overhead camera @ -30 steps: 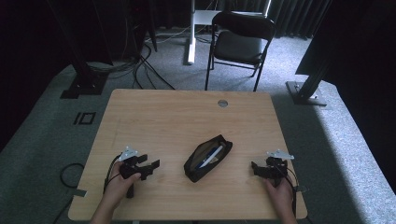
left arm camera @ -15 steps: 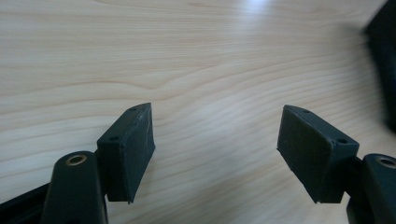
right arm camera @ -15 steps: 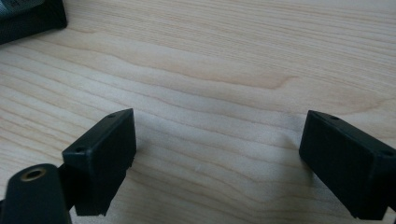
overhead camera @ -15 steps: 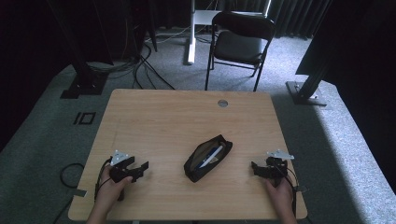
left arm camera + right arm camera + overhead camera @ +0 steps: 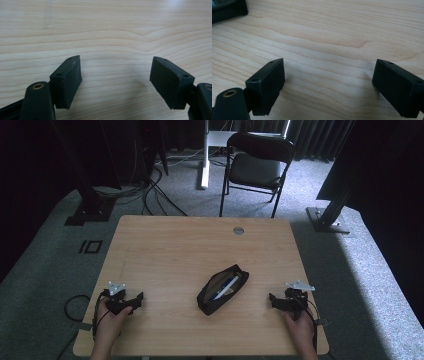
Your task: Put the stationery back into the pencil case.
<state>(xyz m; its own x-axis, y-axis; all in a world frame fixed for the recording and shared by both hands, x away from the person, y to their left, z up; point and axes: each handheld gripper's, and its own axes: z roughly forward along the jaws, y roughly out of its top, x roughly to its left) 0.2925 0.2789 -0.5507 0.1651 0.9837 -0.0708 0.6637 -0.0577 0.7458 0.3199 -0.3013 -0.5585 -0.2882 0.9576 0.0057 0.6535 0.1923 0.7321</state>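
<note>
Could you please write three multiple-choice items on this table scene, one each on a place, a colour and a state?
1. Where does the pencil case lie?
A. between the two grippers
B. at the table's far edge
C. on the chair

2. What colour is the pencil case's outside?
A. red
B. black
C. white

3. How is the pencil case?
A. zipped shut
B. open, with a pen inside
C. held in a gripper

Answers: 1 A, it lies on the table between the left gripper and the right gripper. 2 B, its fabric shows black. 3 B, its mouth gapes and a pen shows within.
</note>
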